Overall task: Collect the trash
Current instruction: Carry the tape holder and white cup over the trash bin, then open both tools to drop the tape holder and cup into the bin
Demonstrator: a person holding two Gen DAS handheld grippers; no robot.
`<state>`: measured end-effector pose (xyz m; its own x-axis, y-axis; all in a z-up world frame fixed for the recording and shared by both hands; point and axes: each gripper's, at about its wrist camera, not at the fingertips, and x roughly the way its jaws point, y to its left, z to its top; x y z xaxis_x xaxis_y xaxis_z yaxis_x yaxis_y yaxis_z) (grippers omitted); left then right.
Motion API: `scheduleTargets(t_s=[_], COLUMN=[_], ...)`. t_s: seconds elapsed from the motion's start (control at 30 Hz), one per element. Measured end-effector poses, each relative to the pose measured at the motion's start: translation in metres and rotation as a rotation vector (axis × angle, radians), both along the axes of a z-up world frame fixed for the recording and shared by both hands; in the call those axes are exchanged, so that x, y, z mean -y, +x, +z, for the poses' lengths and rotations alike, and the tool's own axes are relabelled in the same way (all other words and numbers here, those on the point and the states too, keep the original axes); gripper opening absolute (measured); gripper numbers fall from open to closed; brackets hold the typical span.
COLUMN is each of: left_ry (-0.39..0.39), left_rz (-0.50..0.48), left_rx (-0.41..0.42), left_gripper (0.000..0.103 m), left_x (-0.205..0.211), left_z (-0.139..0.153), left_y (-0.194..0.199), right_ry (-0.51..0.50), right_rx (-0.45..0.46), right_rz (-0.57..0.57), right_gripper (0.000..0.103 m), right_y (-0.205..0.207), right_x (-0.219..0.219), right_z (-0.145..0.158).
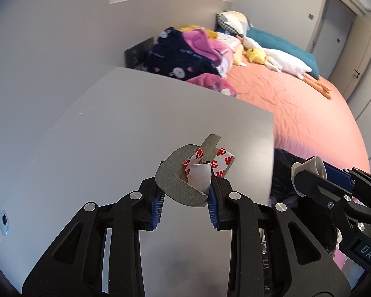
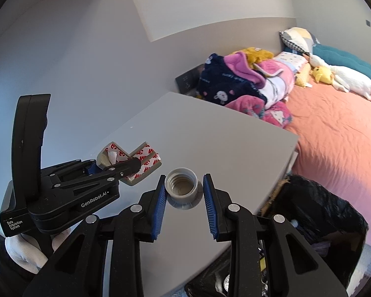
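In the left wrist view my left gripper [image 1: 185, 193] is shut on a grey foam corner guard [image 1: 175, 188], whose white backing paper carries red print. It hangs above the grey tabletop [image 1: 136, 123]. In the right wrist view my right gripper [image 2: 184, 190] is shut on a pale screw cap [image 2: 181, 185], open side toward the camera. To its left, the left gripper [image 2: 116, 167] and its corner guard [image 2: 145, 158] show from the side. The cap [image 1: 309, 168] also shows at the right of the left wrist view, in the right gripper [image 1: 306, 175].
A black trash bag [image 2: 321, 210] stands open beside the table's right edge, seen also as a dark bag [image 1: 286, 163]. Beyond lies a bed with an orange sheet [image 2: 333, 136], piled blankets [image 2: 234, 84] and plush toys [image 1: 284, 61]. A grey wall stands to the left.
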<state>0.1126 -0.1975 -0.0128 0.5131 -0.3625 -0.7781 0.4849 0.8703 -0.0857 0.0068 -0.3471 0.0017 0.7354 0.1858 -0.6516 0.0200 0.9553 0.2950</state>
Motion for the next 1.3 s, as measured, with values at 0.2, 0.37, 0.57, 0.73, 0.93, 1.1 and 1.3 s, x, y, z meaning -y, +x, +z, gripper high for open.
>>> scheduleTargets(t_s=[0.2,0.37,0.57,0.73,0.93,1.1,1.3], left_ry=[-0.005,-0.007,-0.015,-0.021,-0.026,-0.028,-0.023], left_rz=[-0.057,-0.121,-0.199,-0.258,-0.325,-0.364,-0.413], left_rx=[0.009,0.017,0.028,0.032,0.035,0.031,0.031], left_gripper=[0.030,0.030,0.030,0.030,0.030,0.030,0.030], left_x=[0.023,0.044,0.071,0.093,0.116,0.132,0.148], left_z=[0.003,0.005,0.010,0.011,0.012,0.012,0.011], left_y=[-0.011,-0.023,-0.034,-0.042,-0.055,-0.062,-0.069], right_ry=[-0.001,-0.003,-0.006,-0.010,-0.015,-0.016,-0.015], right_rx=[0.011,0.020,0.034,0.040,0.043,0.044,0.053], right_rz=[-0.061,-0.115,-0.191,-0.254,-0.313,-0.349,-0.386], right_gripper=[0.031,0.031,0.031,0.031,0.031,0.031,0.031], right_y=[-0.023,-0.042,-0.066,-0.085,-0.104,-0.116,-0.128], right_x=[0.020,0.037,0.058,0.076,0.094,0.105,0.117], right_z=[0.003,0.006,0.010,0.012,0.014,0.014,0.016])
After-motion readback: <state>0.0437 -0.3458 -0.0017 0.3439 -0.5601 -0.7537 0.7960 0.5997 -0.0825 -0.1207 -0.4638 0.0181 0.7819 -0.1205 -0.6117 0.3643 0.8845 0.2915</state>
